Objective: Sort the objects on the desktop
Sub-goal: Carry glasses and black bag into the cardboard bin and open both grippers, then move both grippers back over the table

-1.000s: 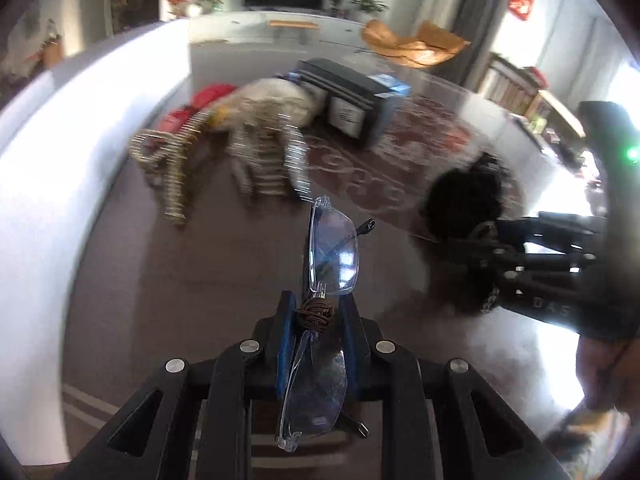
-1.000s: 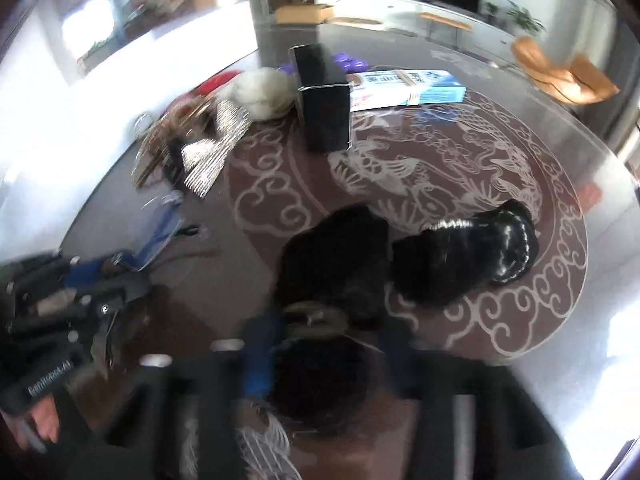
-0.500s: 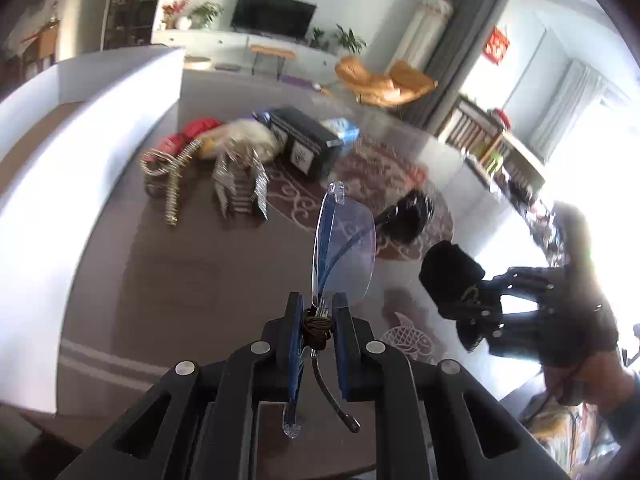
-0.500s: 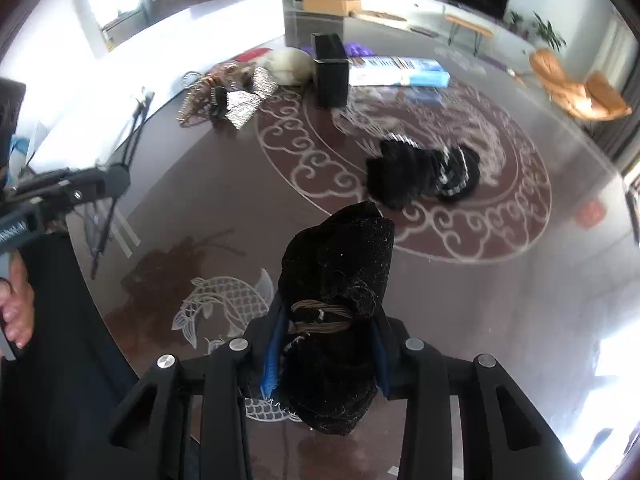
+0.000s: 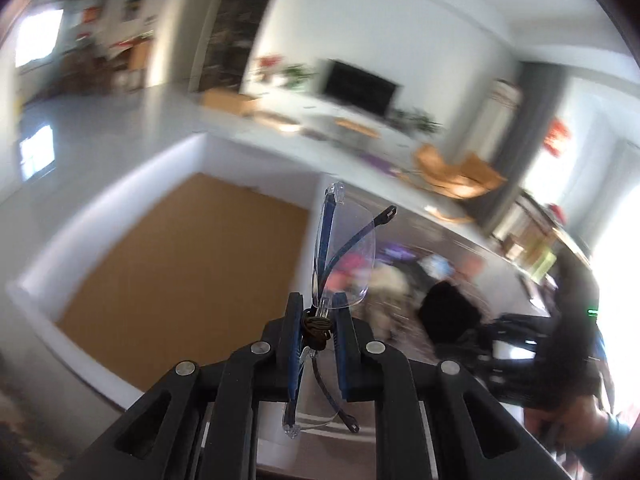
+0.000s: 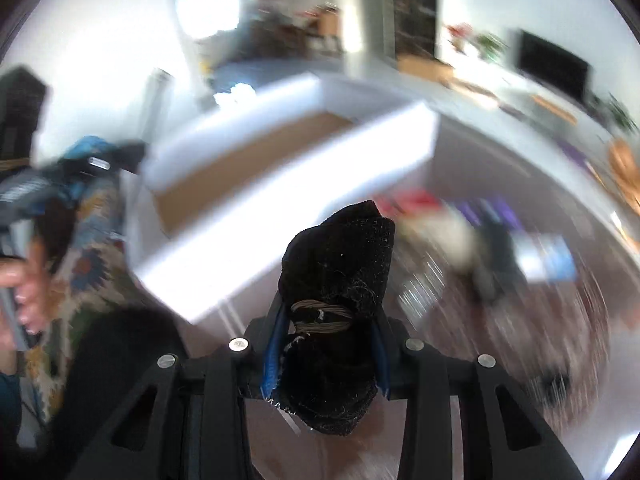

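Note:
My left gripper (image 5: 316, 320) is shut on a pair of rimless glasses (image 5: 346, 256) with blue arms, held upright in the air. Ahead and to its left lies a white box (image 5: 120, 204) with a brown cardboard floor. My right gripper (image 6: 326, 320) is shut on a black fuzzy cloth bundle (image 6: 340, 256), also lifted. The same white box (image 6: 296, 164) shows beyond it, up and left. The right gripper with its black bundle (image 5: 452, 312) shows at the right of the left wrist view. Both views are blurred.
On the dark patterned table (image 6: 520, 320) lie blurred items: a red thing (image 6: 416, 200), a pale bundle (image 6: 444, 232), a black box (image 6: 496, 256) and a blue-white carton (image 6: 548, 256). The person's hand and patterned sleeve (image 6: 80, 248) are at the left.
Both grippers have risen and swung left, from above the table toward the white box. The glasses and the black bundle stay gripped. The views are now motion-blurred.

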A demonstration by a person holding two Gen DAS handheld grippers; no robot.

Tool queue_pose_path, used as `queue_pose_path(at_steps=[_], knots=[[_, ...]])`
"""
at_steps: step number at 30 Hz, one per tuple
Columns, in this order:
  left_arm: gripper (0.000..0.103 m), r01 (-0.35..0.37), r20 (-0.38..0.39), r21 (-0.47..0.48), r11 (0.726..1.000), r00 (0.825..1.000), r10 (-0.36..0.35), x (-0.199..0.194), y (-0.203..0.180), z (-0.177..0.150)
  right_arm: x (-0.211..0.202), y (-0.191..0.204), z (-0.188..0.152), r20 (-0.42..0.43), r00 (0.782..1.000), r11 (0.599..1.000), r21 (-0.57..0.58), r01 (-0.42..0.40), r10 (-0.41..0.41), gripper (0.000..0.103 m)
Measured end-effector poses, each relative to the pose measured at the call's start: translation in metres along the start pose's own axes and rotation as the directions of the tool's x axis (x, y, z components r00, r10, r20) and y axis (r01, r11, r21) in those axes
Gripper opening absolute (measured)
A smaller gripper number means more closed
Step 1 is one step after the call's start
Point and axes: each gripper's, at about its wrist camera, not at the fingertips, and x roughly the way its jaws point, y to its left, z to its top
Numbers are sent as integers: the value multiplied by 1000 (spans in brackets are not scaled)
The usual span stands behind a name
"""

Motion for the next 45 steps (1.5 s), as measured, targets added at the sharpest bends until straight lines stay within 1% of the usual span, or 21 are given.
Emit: queue_pose_path(at_steps=[4,7,8,9,10,11,12,13,15,17,20,24,28,30,31,33,36,38,41,43,45], knots=[[14,-139,-90,-68,988,987,133,34,59,17,44,53,75,19,995,992,-81,-93,95,37],[15,-202,-164,-101,974,969,184,63,86,16,95,81,109,-42,992,987,-102,-127,123,39],[16,-238,-201,-115,964,956,212,73,94,15,112,86,115,-67,990,986,-103,-129,123,45],[27,-266,-240,-126,956,943,231,83,102,13,135,90,119,-115,988,987,-108,-116,103,64],[49,-287,-271,-135,948,931,243,92,108,12,151,92,120,-159,984,989,-110,-101,83,76],[62,-303,-290,-138,943,923,255,99,112,9,166,92,120,-193,979,989,-115,-93,70,87],[73,-312,-289,-126,942,920,266,104,113,7,179,93,119,-212,976,988,-136,-78,48,87],[74,-321,-278,-97,942,917,284,106,110,5,187,93,117,-223,975,986,-161,-52,15,87],[76,-355,-285,-49,933,901,328,114,106,1,198,92,113,-246,969,978,-207,-18,-34,88],[76,-363,-299,-21,932,892,340,122,101,-2,195,88,103,-230,970,965,-262,10,-73,88],[76,-393,-324,22,919,867,379,127,97,-11,187,85,95,-206,977,955,-295,-12,-52,87],[76,-391,-333,34,920,863,379,124,91,-16,176,84,86,-201,979,960,-280,-20,-38,87],[76,-411,-295,38,911,867,403,116,84,-26,165,80,74,-178,984,962,-274,-21,-29,87],[76,-438,-232,35,898,871,434,106,79,-29,142,76,69,-111,994,974,-225,-19,-6,88],[76,-433,-192,24,901,882,429,98,72,-32,128,72,67,-66,998,980,-200,-11,-3,89],[77,-389,-119,17,921,914,389,79,52,-36,93,60,55,32,999,989,-149,0,5,103],[100,-333,-18,75,940,942,335,59,6,-37,43,35,18,132,991,995,-98,31,-18,103],[103,-262,42,130,956,965,259,52,-31,-30,19,19,-15,152,985,993,-71,99,-87,103],[103,-115,14,212,970,993,115,53,-83,-37,-6,-22,-78,108,970,976,8,216,-216,103],[103,-31,-53,259,965,998,46,68,-120,-52,-19,-50,-125,50,956,954,93,285,-290,103],[103,16,-137,287,958,990,25,90,-145,-70,-36,-82,-170,-14,940,921,194,337,-341,103]])
